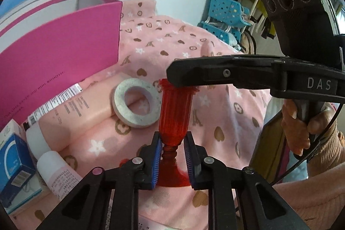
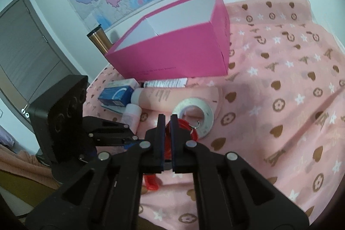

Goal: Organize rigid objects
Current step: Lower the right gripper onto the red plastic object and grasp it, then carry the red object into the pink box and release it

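Observation:
A red ribbed goblet lies on the pink blanket, its stem toward the left wrist camera. My left gripper is shut on the goblet at the bottom of its bowl. My right gripper is shut on the goblet's rim; in the left wrist view it reaches in from the right, its tip over the rim. A white tape ring lies just left of the goblet. An open pink box stands behind.
A pink tube, a small white bottle and a blue carton lie left of the ring. A steel tumbler stands behind the box. Blue baskets stand beyond the bed.

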The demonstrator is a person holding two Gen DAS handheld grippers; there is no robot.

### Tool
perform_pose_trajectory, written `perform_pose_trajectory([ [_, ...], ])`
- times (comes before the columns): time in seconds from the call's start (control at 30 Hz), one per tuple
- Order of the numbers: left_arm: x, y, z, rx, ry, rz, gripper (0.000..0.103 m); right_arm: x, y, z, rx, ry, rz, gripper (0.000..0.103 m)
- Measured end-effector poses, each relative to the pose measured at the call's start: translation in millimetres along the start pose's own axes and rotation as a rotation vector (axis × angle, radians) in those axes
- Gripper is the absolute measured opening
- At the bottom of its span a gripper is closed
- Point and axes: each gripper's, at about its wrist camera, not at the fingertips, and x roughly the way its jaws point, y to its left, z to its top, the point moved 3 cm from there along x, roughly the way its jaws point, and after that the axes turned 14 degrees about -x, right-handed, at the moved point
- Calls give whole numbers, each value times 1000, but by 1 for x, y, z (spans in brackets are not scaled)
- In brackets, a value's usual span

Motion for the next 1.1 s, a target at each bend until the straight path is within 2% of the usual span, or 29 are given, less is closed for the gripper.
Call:
perform_pose_trajectory([
  [0.27, -26, -1, 24, 1, -81, -3, 19, -7, 11, 34, -69, -58, 15, 4],
  [0.43, -50, 1, 51, 43, -173, 47, 19, -13, 19, 67, -140, -107, 11, 4],
  [0.67, -69, 10, 101, 64, -261, 116, 19, -10, 23, 125, -232, -166, 2, 4],
  [1.0, -62, 33, 166, 25, -311, 185, 19, 10, 3, 196, -283, -176, -23, 4],
  [1.1, -52, 45, 182, -8, -291, 185, 19, 20, -3, 207, -305, -163, -46, 4],
])
